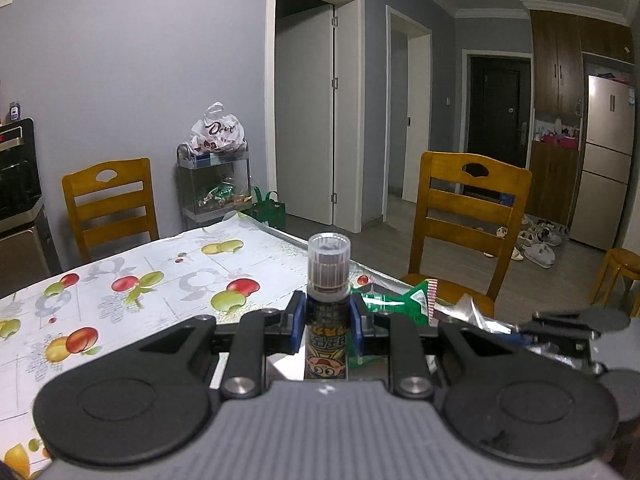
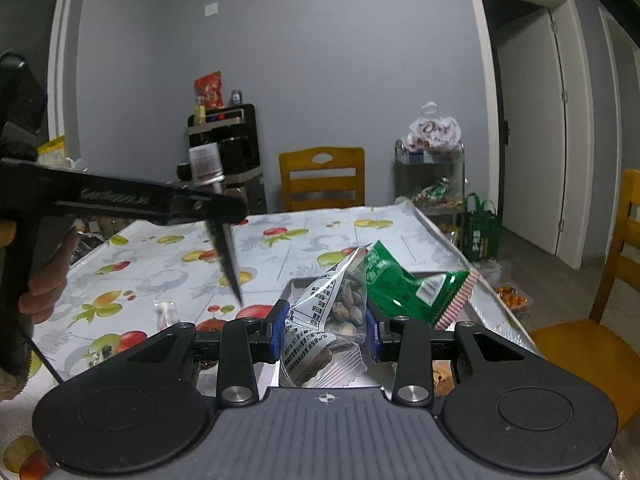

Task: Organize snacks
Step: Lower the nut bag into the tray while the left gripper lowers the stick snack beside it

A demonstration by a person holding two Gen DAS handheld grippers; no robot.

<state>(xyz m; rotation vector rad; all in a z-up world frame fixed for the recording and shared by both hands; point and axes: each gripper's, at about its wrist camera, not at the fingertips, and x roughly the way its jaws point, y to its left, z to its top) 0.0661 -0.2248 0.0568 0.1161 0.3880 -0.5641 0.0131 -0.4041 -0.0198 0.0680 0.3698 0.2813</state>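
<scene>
My left gripper (image 1: pixel 328 322) is shut on a small upright bottle (image 1: pixel 329 276) with a ribbed clear cap and a cartoon label, held above the table. The right wrist view shows that same bottle (image 2: pixel 206 166) and the left gripper's body (image 2: pixel 120 200) at the left, gripped by a person's hand (image 2: pixel 48 276). My right gripper (image 2: pixel 326 330) is shut on a clear snack bag of nuts (image 2: pixel 340 312) with printed text. A green snack bag (image 2: pixel 404 288) lies just behind it over a metal tray (image 2: pixel 294 290); in the left wrist view the green bag (image 1: pixel 392 304) sits to the right.
The table wears a fruit-print cloth (image 1: pixel 140 280). Wooden chairs stand at the far side (image 1: pixel 110 204) and the right (image 1: pixel 468 224). A wire cart (image 1: pixel 216 184) with snack bags and a white plastic bag stands by the wall. A small clear cap or cup (image 2: pixel 166 312) lies on the cloth.
</scene>
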